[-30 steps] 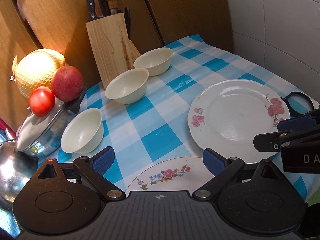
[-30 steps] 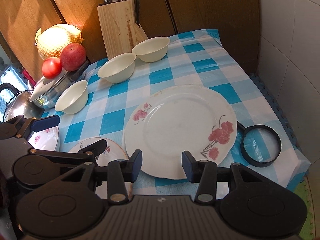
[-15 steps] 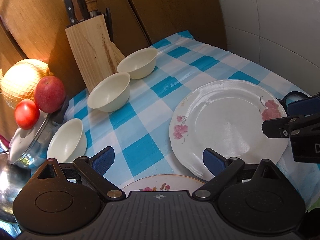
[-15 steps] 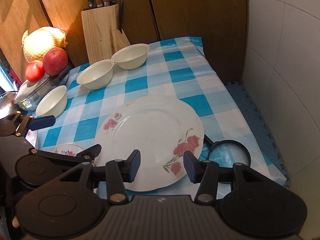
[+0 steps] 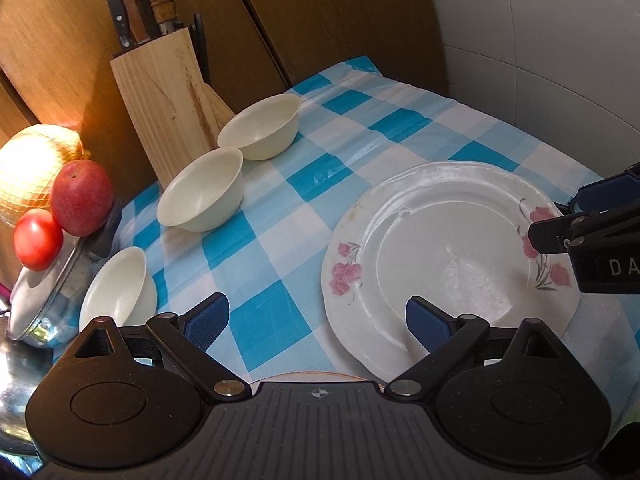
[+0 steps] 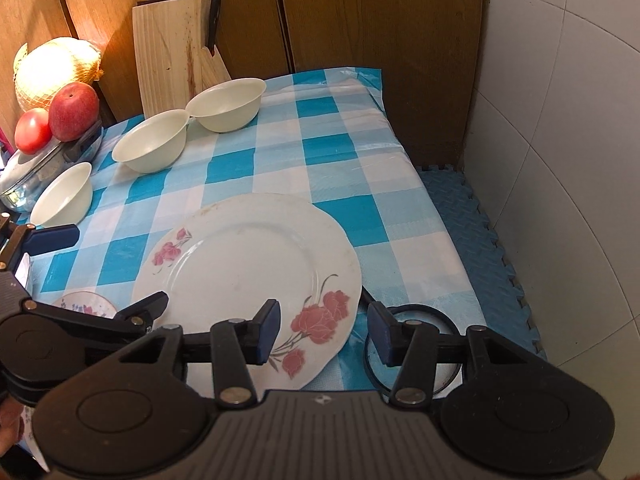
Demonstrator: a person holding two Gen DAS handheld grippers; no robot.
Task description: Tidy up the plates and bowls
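A large white plate with pink flowers [image 5: 444, 256] [image 6: 248, 276] lies on the blue checked tablecloth. Three cream bowls stand in a row at the back left: far [image 5: 262, 126] [image 6: 228, 104], middle [image 5: 202, 190] [image 6: 152, 142], near [image 5: 118, 292] [image 6: 62, 200]. A small flowered plate [image 6: 82, 304] lies near the front edge, mostly hidden. My left gripper [image 5: 316, 320] is open, its right finger over the large plate's near-left rim. My right gripper [image 6: 322, 330] is open over the plate's near-right rim.
A wooden knife block [image 5: 164, 92] stands at the back. A steel pot lid [image 5: 48, 296] carries a tomato [image 5: 38, 238] and an apple [image 5: 82, 202]; a netted melon [image 5: 28, 168] sits behind. A magnifying glass [image 6: 416, 350] lies right of the plate. A tiled wall [image 6: 560, 120] bounds the right.
Both grippers have shifted right and closer to the large plate. The small flowered plate has dropped almost out of the left wrist view. The right gripper's jaws have opened wider.
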